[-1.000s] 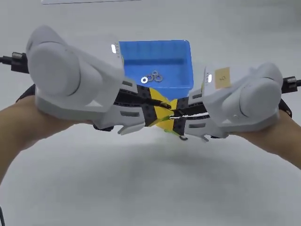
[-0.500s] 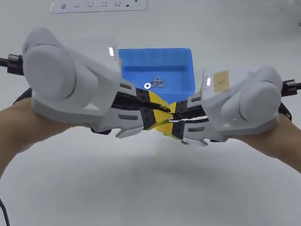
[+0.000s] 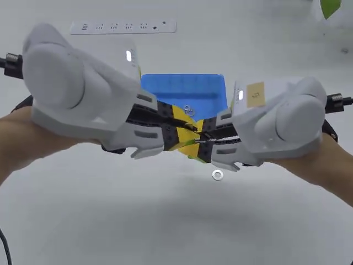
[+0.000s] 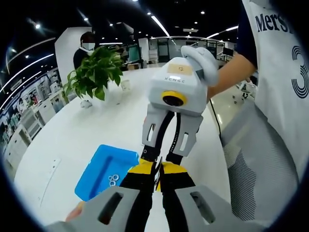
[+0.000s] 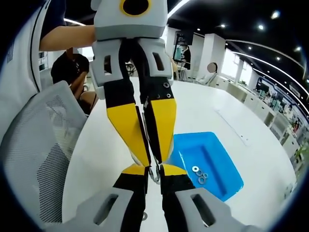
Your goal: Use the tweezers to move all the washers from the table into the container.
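My left gripper [image 3: 185, 132] and right gripper [image 3: 203, 141] meet tip to tip above the white table. Thin silver tweezers [image 3: 220, 138] run along the right gripper's jaws, and both pairs of yellow-tipped jaws are closed on them. A metal sliver of the tweezers [image 5: 153, 175] shows between the right gripper's own jaws. One washer [image 3: 218, 175] lies on the table just below the right gripper. Behind the grippers sits the blue container [image 3: 185, 91] with a few washers [image 3: 188, 110] inside; in the right gripper view the container [image 5: 212, 166] shows its washers [image 5: 199, 174].
A white power strip [image 3: 124, 26] lies at the far edge of the table. A potted plant [image 4: 94, 72] stands further back on the table. A grey mesh chair [image 5: 43, 145] is at the near side, beside the person.
The head camera has tilted, so the container and power strip sit lower in the picture. The grippers stay tip to tip. A washer on the table has come into sight below the right gripper.
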